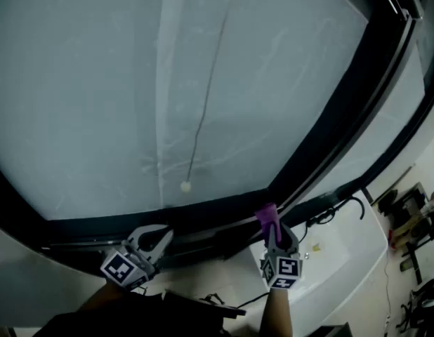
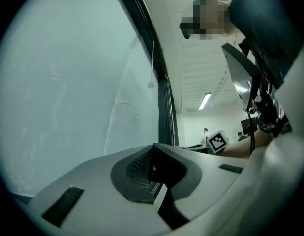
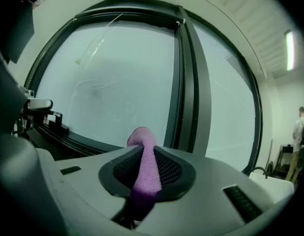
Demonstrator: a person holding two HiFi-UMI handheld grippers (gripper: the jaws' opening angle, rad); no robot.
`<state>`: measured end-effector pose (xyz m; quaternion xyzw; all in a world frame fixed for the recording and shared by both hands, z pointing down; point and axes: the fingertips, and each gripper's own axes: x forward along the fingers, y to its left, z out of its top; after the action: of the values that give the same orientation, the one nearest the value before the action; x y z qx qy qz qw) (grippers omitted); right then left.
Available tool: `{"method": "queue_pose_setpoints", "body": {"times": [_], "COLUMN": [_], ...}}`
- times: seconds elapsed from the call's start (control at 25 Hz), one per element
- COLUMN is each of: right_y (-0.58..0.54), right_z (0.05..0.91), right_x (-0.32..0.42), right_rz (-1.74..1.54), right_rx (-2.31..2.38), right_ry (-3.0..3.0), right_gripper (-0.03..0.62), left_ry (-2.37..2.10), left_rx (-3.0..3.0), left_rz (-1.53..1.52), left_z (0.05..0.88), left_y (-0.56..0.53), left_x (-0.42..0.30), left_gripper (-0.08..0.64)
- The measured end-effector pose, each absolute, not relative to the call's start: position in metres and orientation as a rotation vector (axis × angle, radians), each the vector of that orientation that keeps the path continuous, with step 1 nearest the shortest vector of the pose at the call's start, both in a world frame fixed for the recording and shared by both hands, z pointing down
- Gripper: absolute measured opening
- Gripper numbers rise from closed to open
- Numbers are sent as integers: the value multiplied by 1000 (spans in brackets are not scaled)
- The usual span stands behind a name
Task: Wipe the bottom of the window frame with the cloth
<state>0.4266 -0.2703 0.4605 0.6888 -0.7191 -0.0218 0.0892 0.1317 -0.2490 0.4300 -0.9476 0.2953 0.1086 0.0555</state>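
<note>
Window frame (image 1: 203, 217) comes first: its dark bottom rail runs under the big pane (image 1: 133, 83), just ahead of my 2 tools. My right gripper (image 1: 274, 234) is clamped on the purple cloth (image 1: 266, 216), whose tip is at the rail, perhaps touching it. My left gripper (image 1: 155, 239) is closed and empty. The cloth is soft, light and floppy, so I'd pinch it near the wiping end.

Fuzzy purple cloth (image 3: 144, 166); dark matt window frame (image 1: 203, 216); frosted glass (image 1: 133, 83).
</note>
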Motion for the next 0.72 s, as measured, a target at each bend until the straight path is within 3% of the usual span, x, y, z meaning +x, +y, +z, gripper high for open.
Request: {"method": "queue_pose_setpoints", "body": {"times": [0.72], "right_y": [-369], "right_z": [503], "right_x": [474], "right_rz": [-28], "right_rx": [2070], "right_ry": [-1661], "right_gripper": [67], "left_ry": [877], "left_rx": [-2929], "left_rz": [313], "left_z": [433], "left_y": [-246], "left_x": [134], "left_gripper": [2]}}
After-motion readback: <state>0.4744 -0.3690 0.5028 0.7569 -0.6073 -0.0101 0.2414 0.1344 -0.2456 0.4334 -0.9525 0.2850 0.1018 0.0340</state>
